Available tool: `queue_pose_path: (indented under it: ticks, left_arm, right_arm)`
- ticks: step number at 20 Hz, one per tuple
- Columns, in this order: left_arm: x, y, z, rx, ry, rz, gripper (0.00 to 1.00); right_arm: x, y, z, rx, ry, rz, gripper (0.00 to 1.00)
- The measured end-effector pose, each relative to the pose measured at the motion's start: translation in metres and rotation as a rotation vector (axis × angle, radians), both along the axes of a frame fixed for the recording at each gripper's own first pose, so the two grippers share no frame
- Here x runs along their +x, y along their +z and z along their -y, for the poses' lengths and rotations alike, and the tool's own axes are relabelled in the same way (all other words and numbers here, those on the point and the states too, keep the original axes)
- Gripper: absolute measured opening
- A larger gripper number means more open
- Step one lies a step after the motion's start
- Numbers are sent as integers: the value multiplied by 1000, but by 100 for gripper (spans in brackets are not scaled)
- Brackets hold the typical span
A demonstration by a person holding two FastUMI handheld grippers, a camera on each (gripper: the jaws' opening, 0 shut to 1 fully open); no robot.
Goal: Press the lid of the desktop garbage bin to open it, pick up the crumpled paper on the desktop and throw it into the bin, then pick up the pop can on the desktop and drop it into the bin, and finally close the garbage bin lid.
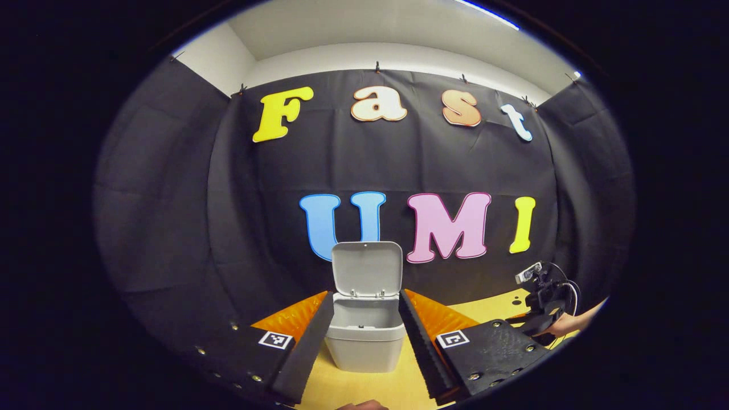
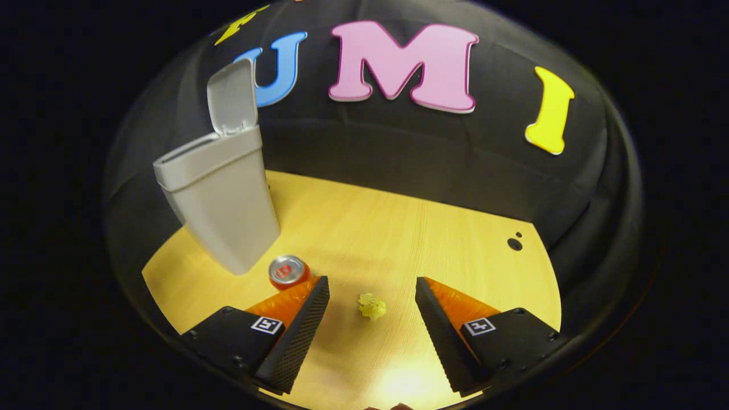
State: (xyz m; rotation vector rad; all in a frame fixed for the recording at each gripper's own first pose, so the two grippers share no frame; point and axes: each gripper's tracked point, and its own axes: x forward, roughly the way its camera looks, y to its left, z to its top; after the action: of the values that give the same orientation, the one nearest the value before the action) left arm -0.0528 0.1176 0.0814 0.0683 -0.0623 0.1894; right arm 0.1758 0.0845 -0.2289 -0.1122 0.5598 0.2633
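bin: light grey, plain, lid same grey
paper: pale yellow-green, crumpled
can: red/orange body, silver top
worktop: light yellow wood grain, sm. dark holes near R edge
wall cloth: black
room wall above cloth: white

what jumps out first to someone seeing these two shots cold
The small grey plastic bin stands on the pale wooden desktop with its hinged lid flipped straight up, framed between the open left gripper. In the right gripper view, a crumpled yellowish paper ball lies between the open right gripper, and a red pop can stands upright by the bin's base.
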Motion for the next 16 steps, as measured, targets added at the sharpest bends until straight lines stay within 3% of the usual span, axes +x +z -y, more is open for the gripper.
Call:
queue_pose_path:
  ticks: [5, 11, 12, 14, 15, 16]
  left_arm:
    - [-5, -7, 19, -25, 67, -54, 77]
    - [-8, -26, 47, -84, 129, -117, 77]
    - [-6, -29, 50, -89, 132, -121, 77]
    - [-4, -31, 52, -92, 133, -134, 77]
    - [-1, -31, 52, -86, 132, -137, 77]
    - [1, -28, 51, -76, 130, -132, 77]
  right_arm:
    - [27, -70, -3, -26, 39, -133, 99]
    - [40, -120, -7, 29, 48, -244, 98]
    - [39, -124, -9, 38, 51, -257, 95]
    - [36, -132, -7, 37, 55, -275, 79]
    - [36, -133, -5, 34, 56, -274, 47]
    - [38, -134, -6, 38, 60, -270, 56]
